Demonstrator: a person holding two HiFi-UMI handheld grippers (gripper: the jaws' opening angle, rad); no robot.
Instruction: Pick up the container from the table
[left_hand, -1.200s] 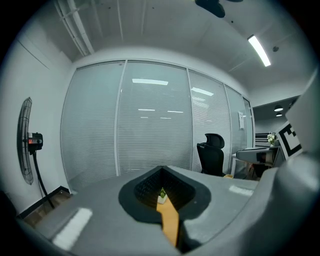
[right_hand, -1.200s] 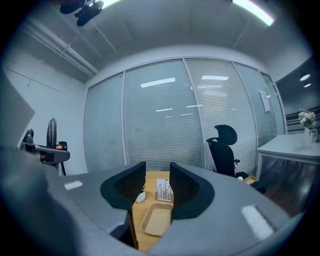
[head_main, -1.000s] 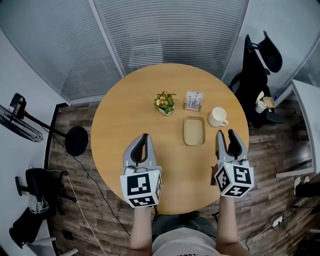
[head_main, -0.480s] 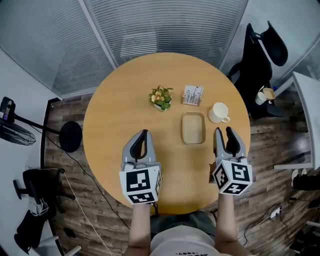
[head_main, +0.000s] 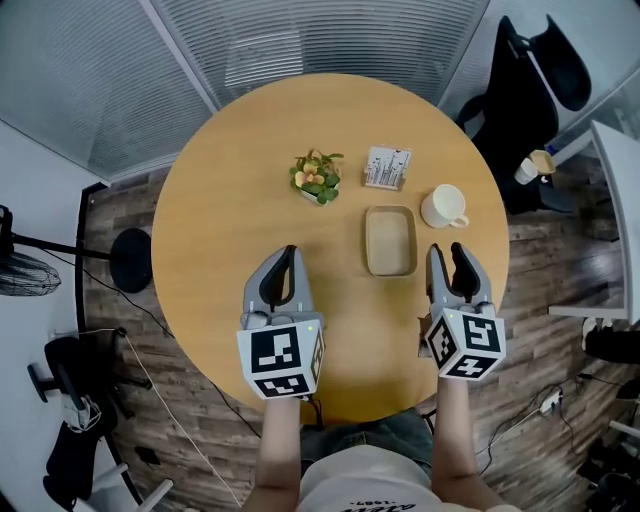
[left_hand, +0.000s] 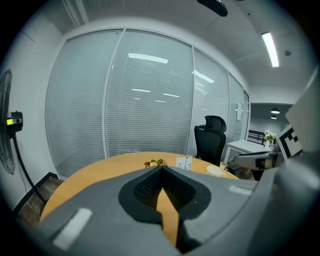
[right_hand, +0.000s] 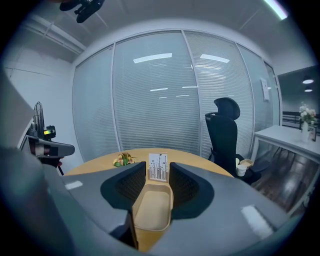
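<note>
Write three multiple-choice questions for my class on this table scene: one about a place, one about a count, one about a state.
1. Where is the mug relative to the container?
A. to its right
B. inside it
C. under it
2. How many things stand on the table?
A. two
B. four
C. six
3. How are the right gripper's fingers?
A. shut on the container
B. apart, holding nothing
C. shut on the mug

1 A: the head view shows the mug to the right of the container.
2 B: plant, card stand, mug, container.
3 B: the right gripper view shows a gap between the fingers, and the container lies clear of them.
</note>
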